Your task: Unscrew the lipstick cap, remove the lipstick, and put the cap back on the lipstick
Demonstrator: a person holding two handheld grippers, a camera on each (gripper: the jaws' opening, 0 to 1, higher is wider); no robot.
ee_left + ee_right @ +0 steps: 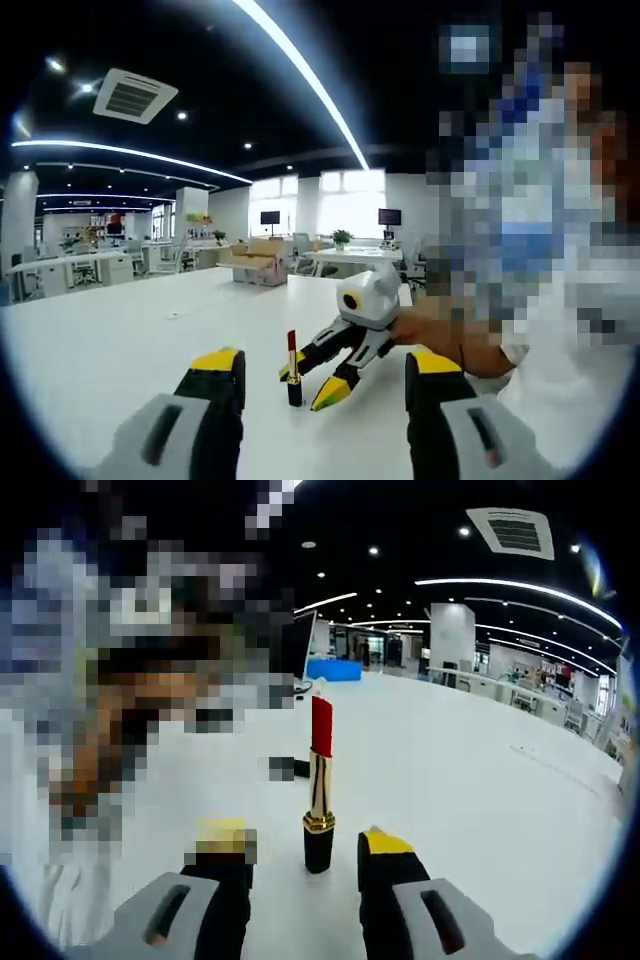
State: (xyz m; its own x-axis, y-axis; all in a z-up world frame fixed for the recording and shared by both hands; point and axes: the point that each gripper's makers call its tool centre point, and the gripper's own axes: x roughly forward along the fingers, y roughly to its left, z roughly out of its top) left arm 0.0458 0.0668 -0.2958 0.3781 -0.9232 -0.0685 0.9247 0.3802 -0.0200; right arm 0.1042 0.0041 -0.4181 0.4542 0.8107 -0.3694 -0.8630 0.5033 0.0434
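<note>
The lipstick (pixel 319 780) stands upright on the white table (pixel 480 810), uncapped, with a red bullet, gold tube and black base. My right gripper (pixel 303 840) is open, and its yellow-tipped jaws flank the lipstick's base without touching it. In the left gripper view the same lipstick (pixel 292 368) stands just ahead, with the right gripper (pixel 312 382) reaching in from the right around it. My left gripper (pixel 326 362) is open and holds nothing, a short way back from the lipstick. A small black piece (pixel 290 768), seemingly the cap, lies on the table behind the lipstick.
A person's hand (pixel 430 325) holds the right gripper. Bare white table (pixel 120 340) stretches left and beyond. Cardboard boxes (pixel 255 262), office desks and monitors stand far behind. A blue object (pixel 333 668) sits at the table's far end.
</note>
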